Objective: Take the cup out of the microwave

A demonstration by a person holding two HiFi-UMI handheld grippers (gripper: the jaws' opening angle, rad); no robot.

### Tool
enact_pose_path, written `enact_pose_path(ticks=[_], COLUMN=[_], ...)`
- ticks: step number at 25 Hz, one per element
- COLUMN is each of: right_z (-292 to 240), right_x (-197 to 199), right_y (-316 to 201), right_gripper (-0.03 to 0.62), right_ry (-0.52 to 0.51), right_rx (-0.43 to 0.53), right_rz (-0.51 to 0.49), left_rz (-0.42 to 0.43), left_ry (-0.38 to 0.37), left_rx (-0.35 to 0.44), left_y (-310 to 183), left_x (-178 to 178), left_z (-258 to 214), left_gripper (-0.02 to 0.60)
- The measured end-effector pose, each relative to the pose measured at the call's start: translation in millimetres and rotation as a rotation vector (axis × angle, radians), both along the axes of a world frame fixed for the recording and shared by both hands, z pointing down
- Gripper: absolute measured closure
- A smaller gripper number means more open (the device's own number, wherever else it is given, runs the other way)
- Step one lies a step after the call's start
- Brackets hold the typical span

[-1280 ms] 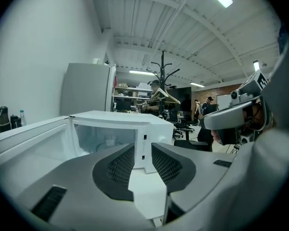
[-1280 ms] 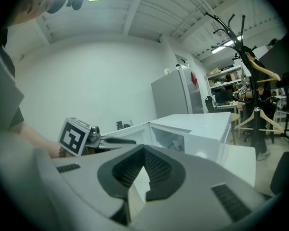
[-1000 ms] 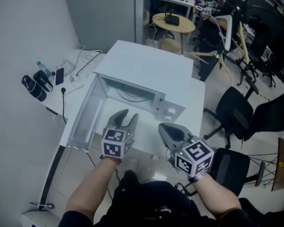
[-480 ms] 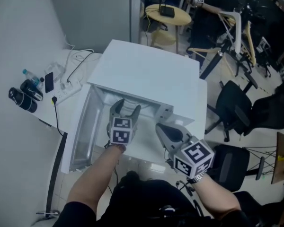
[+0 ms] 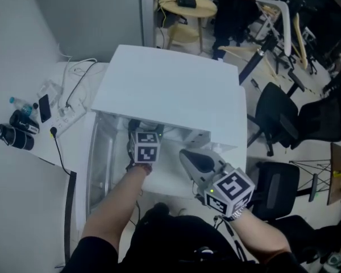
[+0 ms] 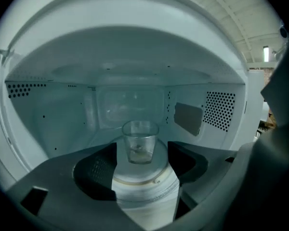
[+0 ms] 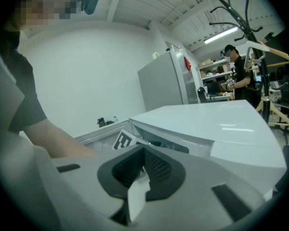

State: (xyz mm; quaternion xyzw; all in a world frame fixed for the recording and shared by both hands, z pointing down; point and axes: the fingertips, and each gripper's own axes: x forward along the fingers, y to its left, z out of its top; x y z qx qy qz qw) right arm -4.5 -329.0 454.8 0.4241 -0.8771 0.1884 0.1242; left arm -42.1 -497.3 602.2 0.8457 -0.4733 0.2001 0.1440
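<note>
The jaws of the left gripper [image 6: 142, 151] are opening and already stand wide inside the microwave [image 5: 170, 95]. The cup [image 6: 140, 142] is lined up in the gap ahead of them but not yet between the pads. It is a clear tumbler, upright at the middle of the turntable [image 6: 145, 179], and seems to hold a little residue at the bottom. The right gripper [image 7: 142, 163] hangs outside the front of the oven with its jaws drawn close together on nothing.

To do the reach well, I would keep the left gripper centred on the cup and slide it forward low over the turntable until the pads sit either side of the lower wall. Then close gently — thin clear plastic or glass could slip or tip if nudged by one pad first — and draw it straight back out, keeping it level.

Nothing lies between jaws and cup. The limits are the cavity's ceiling and side walls, and the door [image 5: 99, 158] swung open at the left. On the bench [image 5: 23, 175] lie cables, a phone [image 5: 44, 107] and dark bottles [image 5: 14, 135], well clear; office chairs [image 5: 278, 118] stand to the right.
</note>
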Motion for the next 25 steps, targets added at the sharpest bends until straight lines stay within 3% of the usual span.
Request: enact_pose_path(ticks=[25], right_z=[19], right_x=[1], right_y=[-16], right_gripper=[0.58], right_ry=[0.01], right_rx=[-0.041], right_rz=[0.038], left_rz=[0.036], left_ry=[-0.074], left_rx=[0.024], left_y=[-42], left_x=[20], left_z=[29], left_gripper=[0.255])
